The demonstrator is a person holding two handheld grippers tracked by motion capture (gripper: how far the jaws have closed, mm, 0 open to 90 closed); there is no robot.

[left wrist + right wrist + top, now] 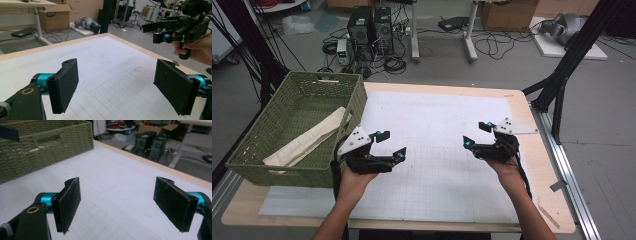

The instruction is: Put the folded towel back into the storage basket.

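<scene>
Two hands reach in from the near edge of the table (447, 86), each holding a black two-jaw gripper above the white gridded mat (437, 170) that covers most of the wooden top. The left gripper (391, 144) sits at near left, just beside the front corner of a green woven basket (247, 165), with its jaws spread wide and nothing between them. In the left gripper view its two dark padded jaws stand far apart over the bare mat, with the other gripper held in a hand farther off at the right. The right gripper (476, 135) hovers at near right, well apart from its partner, jaws likewise wide apart and empty. In the right gripper view its pads frame bare white mat, with the basket beyond at far left. Both grippers carry a grey three-cornered plate on top and show small blue fittings at the jaw roots.

The basket occupies the table's left side, hanging slightly over the edge. Inside it lies a folded cream cloth (309, 137), stretched diagonally from the near left corner towards the far right wall, nearest the left gripper but separated from it by the basket's wall.

Beyond the table, on the grey floor, stand two black computer towers (371, 25) amid loose cables, with cardboard boxes (507, 14) farther right.
</scene>
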